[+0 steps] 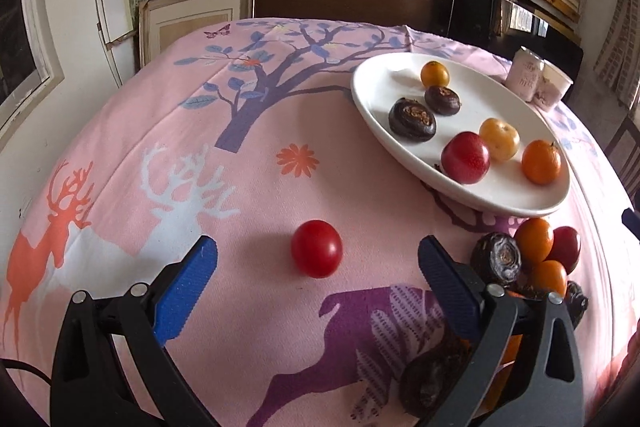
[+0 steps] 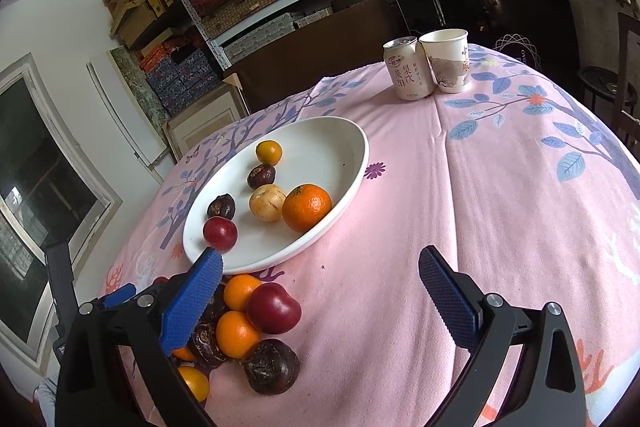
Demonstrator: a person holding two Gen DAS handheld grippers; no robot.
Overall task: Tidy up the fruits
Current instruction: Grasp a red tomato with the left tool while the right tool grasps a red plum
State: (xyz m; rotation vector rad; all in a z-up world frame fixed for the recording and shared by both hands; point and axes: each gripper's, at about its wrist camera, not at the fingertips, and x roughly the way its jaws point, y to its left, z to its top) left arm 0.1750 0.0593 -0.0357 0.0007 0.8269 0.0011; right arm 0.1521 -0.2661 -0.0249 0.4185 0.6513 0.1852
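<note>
hovering low over the surface, the left claw (image 1: 318, 267) stands wide open with nothing between its blue ribbed pads; the small round red fruit (image 1: 316, 253) sits alone on the pink printed cloth (image 1: 248, 187) just ahead of the gap and roughly centred in it. the right claw (image 2: 320, 269) is also spread wide and empty, above bare cloth, with its left pad near the loose heap of fruit (image 2: 248, 323) at the near edge of the surface.

the oval white plate (image 1: 372, 99) lies beyond, toward the far right of the surface, and holds two orange citrus, a pale yellow fruit, a dark red fruit and two dark brown water chestnuts.

the main risk, as i judge it, is the round red fruit rolling: if one pad touches it before the other, it could be nudged away across the cloth, maybe toward the near edge. a hard squeeze might bruise or split a soft skin. the heap just below the plate's near rim is another hazard; a careless pass by either claw could scatter it, and pieces near the edge could drop off.

the red fruit is near spherical, so it has no clear long axis, and i cannot tell where its stem end faces. the plate's long axis runs from far left to near right in the left wrist view.
</note>
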